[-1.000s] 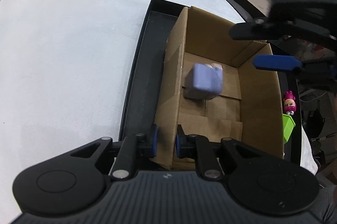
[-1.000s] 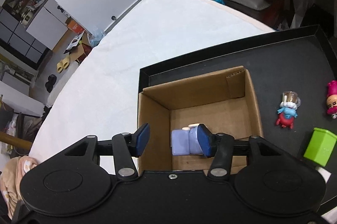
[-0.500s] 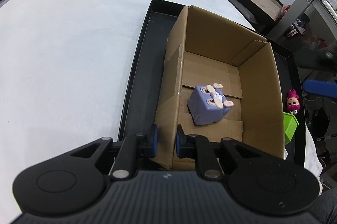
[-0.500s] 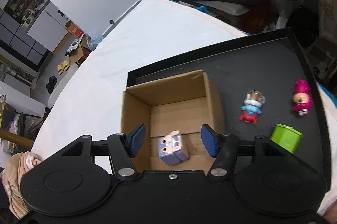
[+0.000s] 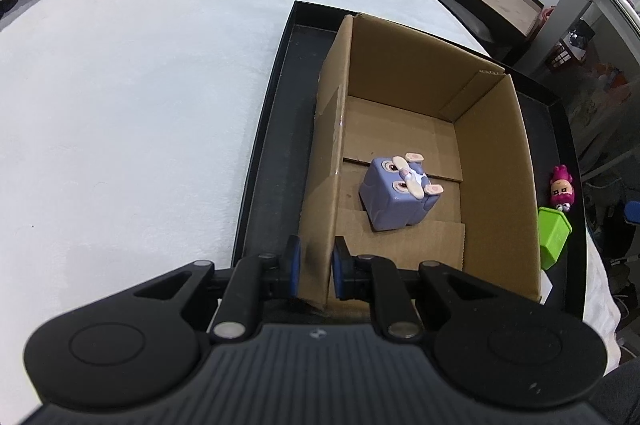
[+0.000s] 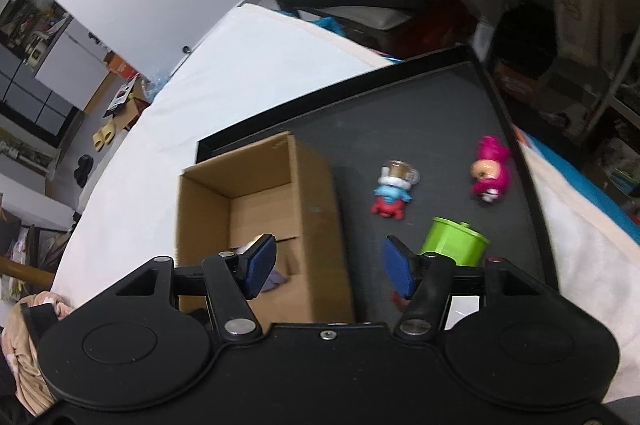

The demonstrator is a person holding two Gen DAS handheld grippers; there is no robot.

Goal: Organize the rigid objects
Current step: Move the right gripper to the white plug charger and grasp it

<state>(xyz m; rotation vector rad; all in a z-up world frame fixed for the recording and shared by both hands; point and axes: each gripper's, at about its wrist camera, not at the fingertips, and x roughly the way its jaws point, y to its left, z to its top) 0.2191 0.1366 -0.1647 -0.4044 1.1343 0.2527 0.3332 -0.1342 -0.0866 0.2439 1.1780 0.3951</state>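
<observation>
One purple toy half-hidden behind released right tool; left tool clenches box wall.

Brightness: even indoor light, fairly bright; the white table reads pale and slightly washed in the left wrist view.
Shadows: soft, a dark smudge on the cardboard box wall at lower centre of the frame.
Blur: right wrist view smeared by motion, worst at the upper right; left wrist view sharp.
Distortion: strong fisheye bending, straight edges of the black tray curve toward the frame borders.
Dim areas: right edge of both views.
</observation>
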